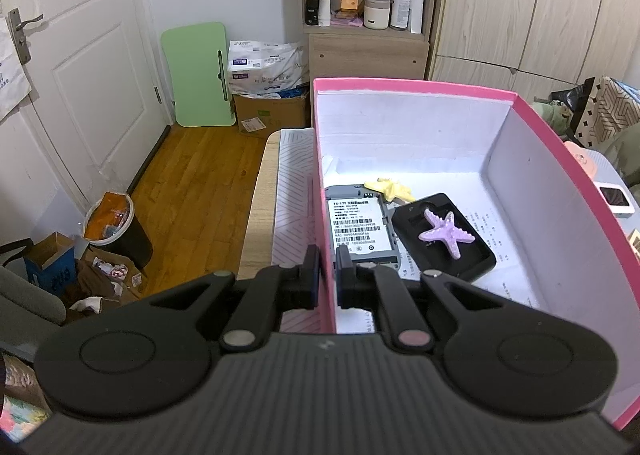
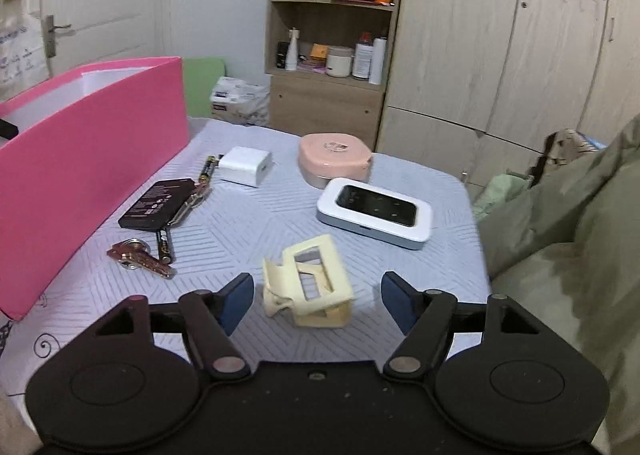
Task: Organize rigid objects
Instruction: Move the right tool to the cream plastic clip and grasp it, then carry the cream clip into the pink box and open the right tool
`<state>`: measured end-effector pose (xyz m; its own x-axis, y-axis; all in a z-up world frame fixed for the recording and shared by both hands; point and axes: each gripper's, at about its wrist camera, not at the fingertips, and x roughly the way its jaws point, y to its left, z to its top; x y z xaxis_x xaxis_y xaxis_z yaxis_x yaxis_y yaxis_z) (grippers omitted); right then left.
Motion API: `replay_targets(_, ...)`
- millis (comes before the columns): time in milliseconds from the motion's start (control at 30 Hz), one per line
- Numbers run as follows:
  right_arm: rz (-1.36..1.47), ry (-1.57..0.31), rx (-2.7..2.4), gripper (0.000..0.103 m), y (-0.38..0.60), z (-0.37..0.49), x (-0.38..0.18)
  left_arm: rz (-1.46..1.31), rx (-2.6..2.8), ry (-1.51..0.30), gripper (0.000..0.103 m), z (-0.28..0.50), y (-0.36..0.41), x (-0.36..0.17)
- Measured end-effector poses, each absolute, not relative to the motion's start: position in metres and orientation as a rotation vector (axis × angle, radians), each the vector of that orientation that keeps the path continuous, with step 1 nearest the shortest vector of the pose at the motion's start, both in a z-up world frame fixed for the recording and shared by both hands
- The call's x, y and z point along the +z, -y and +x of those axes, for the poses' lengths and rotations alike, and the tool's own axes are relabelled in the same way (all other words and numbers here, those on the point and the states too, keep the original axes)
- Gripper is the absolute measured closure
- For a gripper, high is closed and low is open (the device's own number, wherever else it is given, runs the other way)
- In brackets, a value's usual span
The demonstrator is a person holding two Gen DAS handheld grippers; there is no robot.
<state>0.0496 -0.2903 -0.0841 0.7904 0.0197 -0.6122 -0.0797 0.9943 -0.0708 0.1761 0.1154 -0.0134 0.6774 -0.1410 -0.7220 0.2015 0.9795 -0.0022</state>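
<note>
My left gripper (image 1: 328,279) is shut on the near left wall of the pink box (image 1: 540,127), one finger outside and one inside. In the box lie a yellow starfish (image 1: 390,189), a grey device with a label (image 1: 358,227), and a black case (image 1: 472,263) with a purple starfish (image 1: 446,233) on it. In the right wrist view my right gripper (image 2: 318,299) stands open just above the table. A cream hair clip (image 2: 312,287) sits between its fingers, and the pads do not touch it. The pink box (image 2: 92,159) stands to the left.
On the grey mat (image 2: 248,223) lie a white pocket router (image 2: 374,213), a pink round case (image 2: 334,159), a white charger (image 2: 244,167), a black battery pack (image 2: 158,205), keys (image 2: 140,257) and a small battery (image 2: 165,245). Green bedding (image 2: 568,239) borders the table's right edge.
</note>
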Motion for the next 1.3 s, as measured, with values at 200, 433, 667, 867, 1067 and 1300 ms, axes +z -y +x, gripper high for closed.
replay_targets(200,-0.104,-0.638,0.055,0.045,0.287,0.054,-0.099,0.086,-0.194,-0.803,0.096,0.175,-0.114,-0.014)
replay_targets(433,0.0,-0.582,0.159,0.053,0.274,0.041,-0.065,0.076,-0.193,-0.799,0.096,0.175,-0.115,-0.013)
replay_targets(667,0.182,-0.539,0.371,0.053,0.254,0.034,-0.027,0.088,-0.19,-0.773,0.096,0.17,-0.114,-0.012)
replay_targets(867,0.294,-0.513,0.526,0.053,0.224,0.031,0.008,0.1,-0.187,-0.772,0.096,0.172,-0.112,-0.011)
replay_targets(1067,0.121,-0.53,0.588,0.053,0.174,0.056,0.035,0.076,-0.191,-0.771,0.096,0.172,-0.116,-0.012)
replay_targets(1300,-0.366,-0.533,0.455,0.053,0.101,0.104,0.029,0.03,-0.202,-0.766,0.096,0.173,-0.121,-0.013)
